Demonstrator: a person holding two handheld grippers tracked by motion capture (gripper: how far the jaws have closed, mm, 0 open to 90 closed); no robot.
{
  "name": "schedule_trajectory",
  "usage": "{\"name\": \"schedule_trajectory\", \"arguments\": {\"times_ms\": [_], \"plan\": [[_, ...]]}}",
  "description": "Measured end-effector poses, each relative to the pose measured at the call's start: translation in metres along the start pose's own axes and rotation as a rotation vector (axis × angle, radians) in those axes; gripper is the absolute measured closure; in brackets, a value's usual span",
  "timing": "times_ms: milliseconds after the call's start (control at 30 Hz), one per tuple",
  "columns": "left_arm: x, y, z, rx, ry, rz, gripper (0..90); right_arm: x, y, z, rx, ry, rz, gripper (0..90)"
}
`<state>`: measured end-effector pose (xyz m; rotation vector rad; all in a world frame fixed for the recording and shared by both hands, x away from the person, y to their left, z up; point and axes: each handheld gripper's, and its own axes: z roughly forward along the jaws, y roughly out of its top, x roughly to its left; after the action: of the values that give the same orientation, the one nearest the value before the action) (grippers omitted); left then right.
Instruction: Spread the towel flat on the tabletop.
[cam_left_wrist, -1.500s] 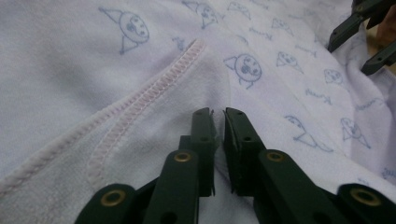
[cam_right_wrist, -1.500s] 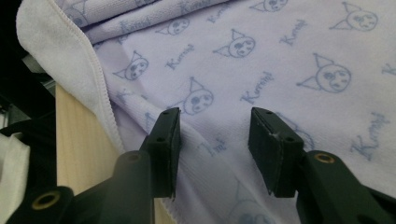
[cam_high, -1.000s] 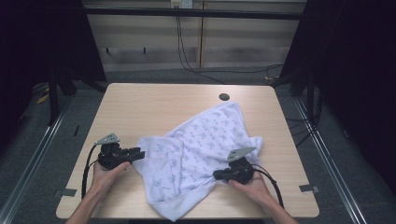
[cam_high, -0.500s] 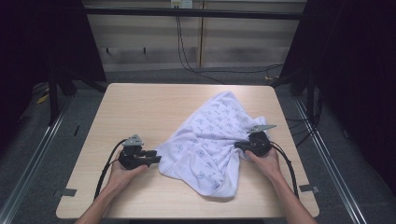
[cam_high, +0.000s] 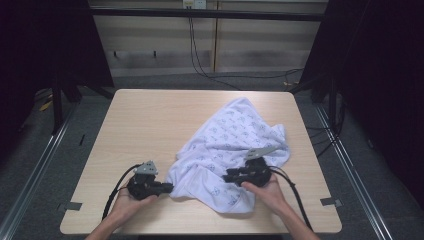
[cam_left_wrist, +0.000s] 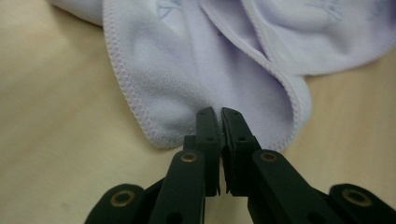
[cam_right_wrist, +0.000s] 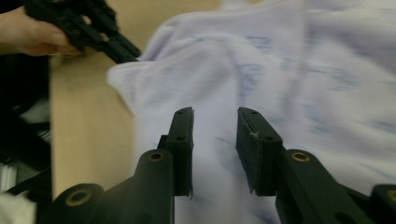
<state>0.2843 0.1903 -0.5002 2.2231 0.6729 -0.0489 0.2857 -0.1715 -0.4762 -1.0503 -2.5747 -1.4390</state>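
Closest to the person, two hands come in from the bottom of the high view, and each one holds a black gripper. The left gripper (cam_high: 167, 188) sits low on the table (cam_high: 150, 115), at the left edge of the cloth (cam_high: 235, 145). Its jaws have just been closing. In the left gripper view the left gripper (cam_left_wrist: 219, 114) has its jaws pressed together, and they pinch a stitched corner of the cloth (cam_left_wrist: 187, 70) between them. That corner lies flat on the wood.

The right gripper (cam_high: 227, 176) is a little further in, over the near part of the cloth. It points toward the left gripper. Its jaws have just been opening. In the right gripper view the right gripper (cam_right_wrist: 215, 119) has its jaws spread, with a gap between them. The cloth (cam_right_wrist: 289, 70) lies below and past them, blurry, and nothing is pinched there. The left gripper (cam_right_wrist: 121, 49) shows far off in that view, at the cloth's edge, with the left hand (cam_right_wrist: 28, 35) behind it.

The cloth is white with small blue marks. It lies bunched up on the right half of the table, from the near edge up toward the far right corner.

Past the table are a dark floor, some cables (cam_high: 200, 60) and a pale wall.
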Motion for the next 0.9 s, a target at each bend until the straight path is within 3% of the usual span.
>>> {"name": "schedule_trajectory", "arguments": {"times_ms": [100,200,233,267,300,367,433,500,533,600,733,900], "plan": [[-0.004,-0.003,-0.007,-0.029,-0.044,-0.016,86.0,0.024,0.009,0.024,0.028,0.057,-0.049,70.0],[0.006,0.000,-0.017,-0.121,-0.050,-0.044,82.1,0.035,0.018,0.042,0.029,0.101,-0.071,70.5],[0.009,0.002,-0.019,-0.142,-0.030,-0.065,78.7,0.039,0.021,0.050,0.039,0.115,-0.077,70.7],[0.022,0.005,-0.023,-0.176,0.003,-0.091,78.0,0.043,0.024,0.059,0.050,0.125,-0.088,70.6],[0.022,0.005,-0.023,-0.176,0.003,-0.091,77.6,0.044,0.024,0.064,0.051,0.132,-0.088,70.5],[0.036,0.008,-0.024,-0.215,0.020,-0.141,76.1,0.045,0.024,0.069,0.063,0.135,-0.092,70.5],[0.047,0.012,-0.019,-0.202,0.071,-0.142,72.1,0.047,0.022,0.079,0.088,0.131,-0.103,69.3],[0.055,0.013,-0.014,-0.200,0.077,-0.178,66.9,0.048,0.019,0.085,0.116,0.121,-0.119,67.3],[0.059,0.012,-0.008,-0.166,0.093,-0.182,63.2,0.049,0.018,0.087,0.127,0.112,-0.132,65.5],[0.060,0.011,-0.005,-0.131,0.112,-0.174,54.0,0.051,0.019,0.089,0.129,0.106,-0.148,61.2],[0.055,0.012,-0.004,-0.121,0.118,-0.145,54.0,0.057,0.016,0.093,0.157,0.076,-0.188,61.0],[0.050,0.012,0.001,-0.089,0.124,-0.110,61.8,0.063,0.013,0.093,0.135,-0.024,-0.244,82.2]]}}
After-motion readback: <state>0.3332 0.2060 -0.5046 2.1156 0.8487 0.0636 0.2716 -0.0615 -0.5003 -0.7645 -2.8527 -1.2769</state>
